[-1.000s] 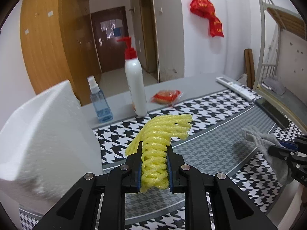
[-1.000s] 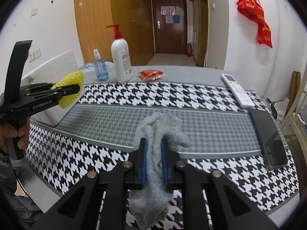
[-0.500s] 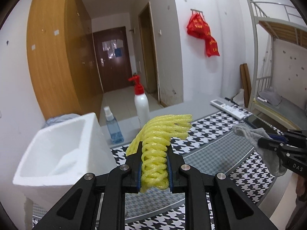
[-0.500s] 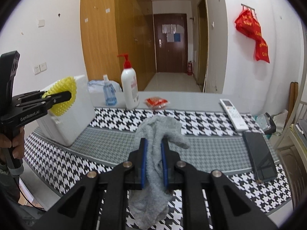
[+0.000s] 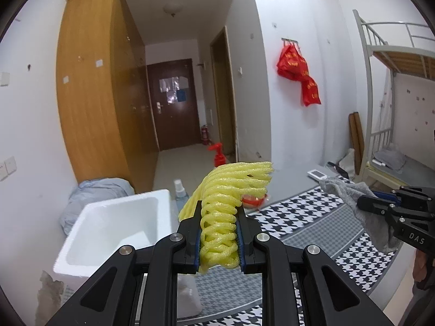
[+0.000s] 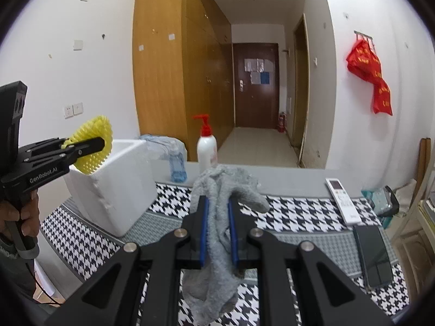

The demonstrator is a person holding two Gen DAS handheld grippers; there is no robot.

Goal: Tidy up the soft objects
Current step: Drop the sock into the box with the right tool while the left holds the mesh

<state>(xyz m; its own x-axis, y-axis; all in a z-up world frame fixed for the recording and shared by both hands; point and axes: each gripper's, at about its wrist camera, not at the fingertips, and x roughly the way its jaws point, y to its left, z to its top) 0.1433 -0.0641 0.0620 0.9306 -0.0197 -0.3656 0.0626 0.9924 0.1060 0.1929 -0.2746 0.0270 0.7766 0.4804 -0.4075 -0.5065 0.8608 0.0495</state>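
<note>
My left gripper point(image 5: 218, 212) is shut on a yellow foam net point(image 5: 225, 203) and holds it high above the table, to the right of an open white foam box point(image 5: 108, 225). In the right wrist view the left gripper point(image 6: 98, 142) holds the yellow foam net point(image 6: 92, 142) beside the box's point(image 6: 114, 187) near top edge. My right gripper point(image 6: 217, 212) is shut on a grey sock point(image 6: 217, 231) that hangs down between the fingers, above the houndstooth cloth point(image 6: 299, 212). The right gripper point(image 5: 364, 203) and sock point(image 5: 350, 193) also show at the right of the left wrist view.
A white pump bottle with a red top point(image 6: 206, 149) and a blue spray bottle point(image 6: 176, 165) stand behind the box. A white remote point(image 6: 342, 198) and a black phone point(image 6: 375, 255) lie at the right. A red packet point(image 5: 252, 199) lies on the grey tabletop.
Both grippers have risen well above the table with their loads. The foam box's open top has come into view below the left gripper.
</note>
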